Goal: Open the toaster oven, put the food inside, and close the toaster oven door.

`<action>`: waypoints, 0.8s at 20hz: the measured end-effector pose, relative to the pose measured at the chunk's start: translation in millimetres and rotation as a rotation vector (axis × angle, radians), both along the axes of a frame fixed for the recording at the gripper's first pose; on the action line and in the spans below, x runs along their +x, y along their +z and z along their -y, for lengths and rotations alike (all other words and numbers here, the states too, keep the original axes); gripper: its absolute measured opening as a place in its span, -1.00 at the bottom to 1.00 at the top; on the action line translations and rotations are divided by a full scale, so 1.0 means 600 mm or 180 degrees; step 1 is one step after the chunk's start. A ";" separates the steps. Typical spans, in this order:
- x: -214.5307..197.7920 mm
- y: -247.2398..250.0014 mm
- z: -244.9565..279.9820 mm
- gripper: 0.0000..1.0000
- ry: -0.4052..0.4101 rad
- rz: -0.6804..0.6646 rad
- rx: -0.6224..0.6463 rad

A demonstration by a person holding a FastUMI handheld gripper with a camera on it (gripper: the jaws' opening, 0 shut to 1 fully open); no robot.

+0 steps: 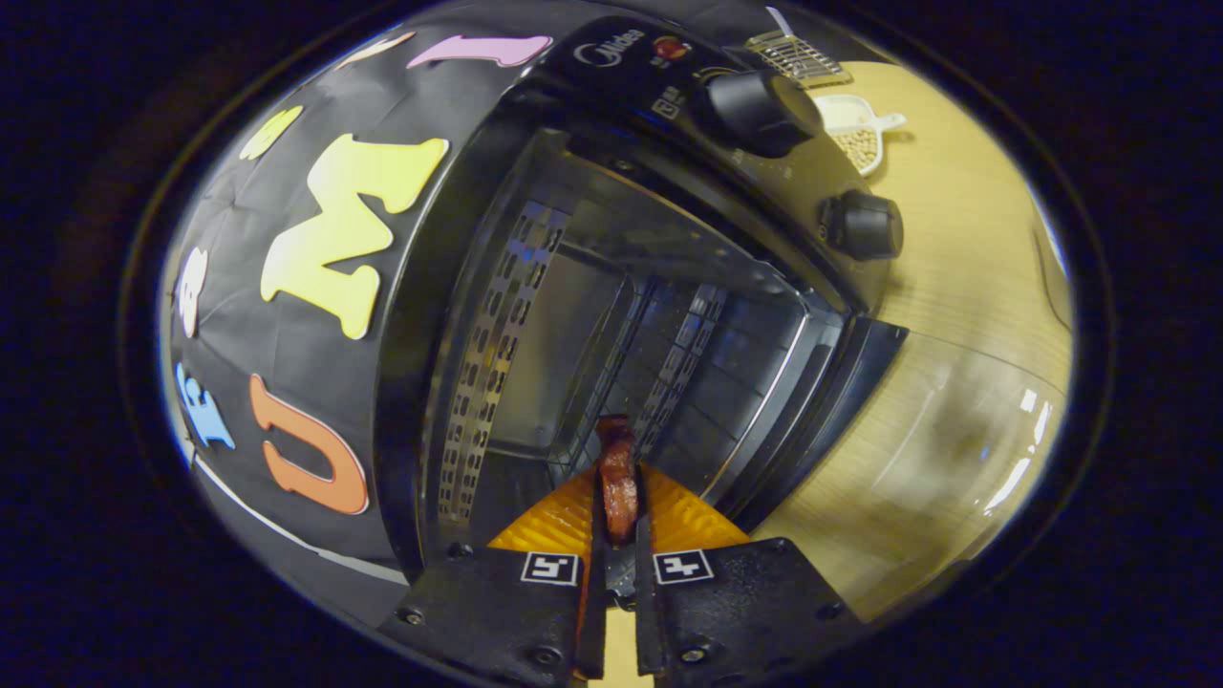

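Observation:
A black toaster oven [611,115] stands open just ahead of me, its view tilted. Its dark cavity [611,334] shows perforated side walls, and its glass door [955,449] lies folded down over the wooden table to the right. My gripper [617,497] is shut on a thin reddish-brown piece of food [617,473], pinched upright between both fingers. The food's far end reaches into the mouth of the cavity. Two black knobs [764,110] sit on the oven's control panel.
A light wooden table [965,277] spreads beyond the oven. A white scoop-shaped dish of pale beans [860,134] and a small wire rack [798,53] lie on the table past the knobs. The booth's black cloth wall [315,315] stands left of the oven.

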State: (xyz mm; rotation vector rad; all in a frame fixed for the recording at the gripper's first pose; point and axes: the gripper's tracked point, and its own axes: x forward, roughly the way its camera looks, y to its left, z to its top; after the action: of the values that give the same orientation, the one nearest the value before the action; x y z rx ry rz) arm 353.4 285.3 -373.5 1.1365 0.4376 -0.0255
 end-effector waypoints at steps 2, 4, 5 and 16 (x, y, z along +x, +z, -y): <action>0.005 -0.002 -0.001 -0.58 0.0066 -0.0017 -0.0327; 0.006 -0.010 0.002 -0.38 0.0148 -0.0063 -0.0701; 0.004 -0.010 0.007 -0.28 0.0206 -0.0074 -0.0917; -0.048 -0.011 0.057 0.92 0.0729 -0.0100 -0.2362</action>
State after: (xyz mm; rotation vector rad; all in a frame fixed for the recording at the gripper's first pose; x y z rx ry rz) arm 324.8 251.1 -380.2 0.3542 0.5248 -0.0041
